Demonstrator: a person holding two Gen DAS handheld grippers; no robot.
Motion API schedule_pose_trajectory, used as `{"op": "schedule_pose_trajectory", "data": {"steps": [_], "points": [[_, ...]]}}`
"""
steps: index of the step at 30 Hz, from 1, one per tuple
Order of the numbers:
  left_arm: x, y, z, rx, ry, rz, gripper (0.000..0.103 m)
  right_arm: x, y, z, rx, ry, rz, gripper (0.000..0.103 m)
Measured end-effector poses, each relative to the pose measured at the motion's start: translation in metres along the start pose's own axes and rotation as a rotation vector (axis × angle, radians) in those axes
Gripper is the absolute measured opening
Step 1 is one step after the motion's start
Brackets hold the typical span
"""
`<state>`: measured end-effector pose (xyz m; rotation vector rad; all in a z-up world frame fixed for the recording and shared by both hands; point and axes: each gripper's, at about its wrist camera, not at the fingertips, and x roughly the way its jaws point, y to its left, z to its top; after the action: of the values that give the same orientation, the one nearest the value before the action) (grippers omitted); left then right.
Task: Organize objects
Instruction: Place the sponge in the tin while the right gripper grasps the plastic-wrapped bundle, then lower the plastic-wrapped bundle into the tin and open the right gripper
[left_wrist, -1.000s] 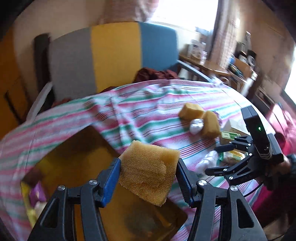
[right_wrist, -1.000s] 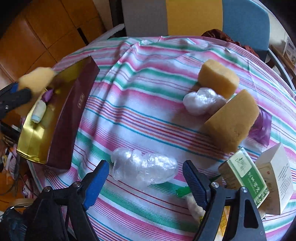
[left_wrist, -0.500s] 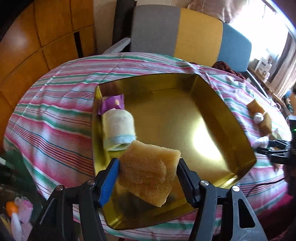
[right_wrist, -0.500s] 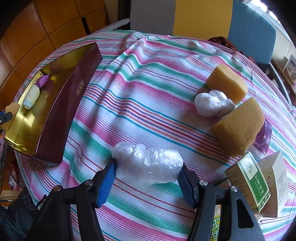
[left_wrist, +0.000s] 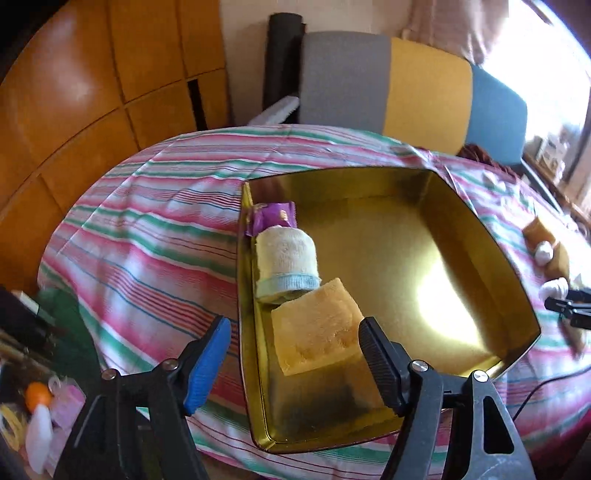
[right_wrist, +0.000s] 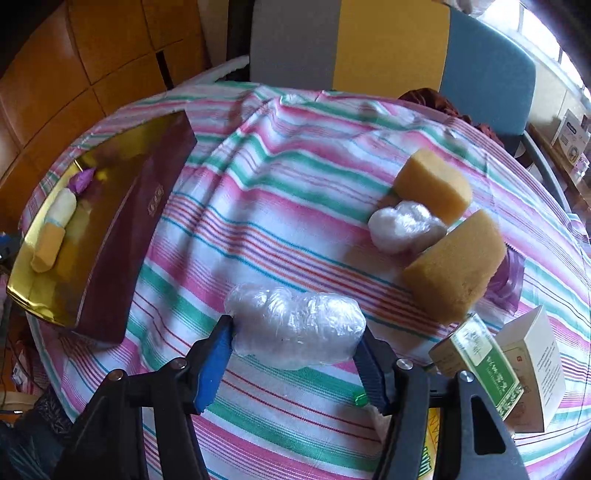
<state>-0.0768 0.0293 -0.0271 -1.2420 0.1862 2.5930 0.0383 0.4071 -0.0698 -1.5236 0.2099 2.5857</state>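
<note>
A home: striped tablecloth (right_wrist: 295, 177), upholstered chair (right_wrist: 388, 40), wood panelling (left_wrist: 92, 92)

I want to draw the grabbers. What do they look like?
The left gripper and the right gripper look alike: black frames with triangle holes and silver screws. One finger has a bright blue pad, the other a black ribbed pad.

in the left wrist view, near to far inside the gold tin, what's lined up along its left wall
sponge → rolled towel → purple packet

Black hand-held gripper (left_wrist: 293, 356) frames (blue pad, silver screws).
</note>
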Motion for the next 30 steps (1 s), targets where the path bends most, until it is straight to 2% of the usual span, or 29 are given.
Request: {"op": "schedule_pose_trajectory", "data": {"steps": [2, 6, 11, 15, 18, 22, 27, 30], "points": [[-0.002, 0.004, 0.0, -0.04, -0.009, 0.013, 0.072, -0.008, 0.001, 0.002, 0.017, -0.033, 0.012, 0.063], [-0.009, 0.012, 0.001, -0.088, -0.034, 0.019, 0.073, -0.032, 0.017, 0.01, 0.056, -0.108, 0.091, 0.063], [-0.019, 0.026, 0.004, -0.123, -0.07, 0.027, 0.073, -0.048, 0.081, 0.025, 0.01, -0.149, 0.207, 0.063], [-0.028, 0.039, 0.004, -0.151, -0.097, 0.04, 0.074, -0.034, 0.141, 0.036, -0.027, -0.101, 0.304, 0.063], [-0.034, 0.047, 0.0, -0.16, -0.118, 0.06, 0.078, -0.016, 0.184, 0.039, -0.063, -0.052, 0.331, 0.063], [-0.038, 0.058, -0.005, -0.185, -0.136, 0.076, 0.081, 0.014, 0.233, 0.04, -0.047, 0.019, 0.389, 0.067], [-0.035, 0.064, -0.012, -0.212, -0.126, 0.063, 0.081, 0.038, 0.272, 0.034, -0.05, 0.095, 0.539, 0.076], [-0.037, 0.065, -0.015, -0.214, -0.138, 0.066, 0.081, 0.038, 0.282, 0.028, -0.082, 0.098, 0.543, 0.078]]}}
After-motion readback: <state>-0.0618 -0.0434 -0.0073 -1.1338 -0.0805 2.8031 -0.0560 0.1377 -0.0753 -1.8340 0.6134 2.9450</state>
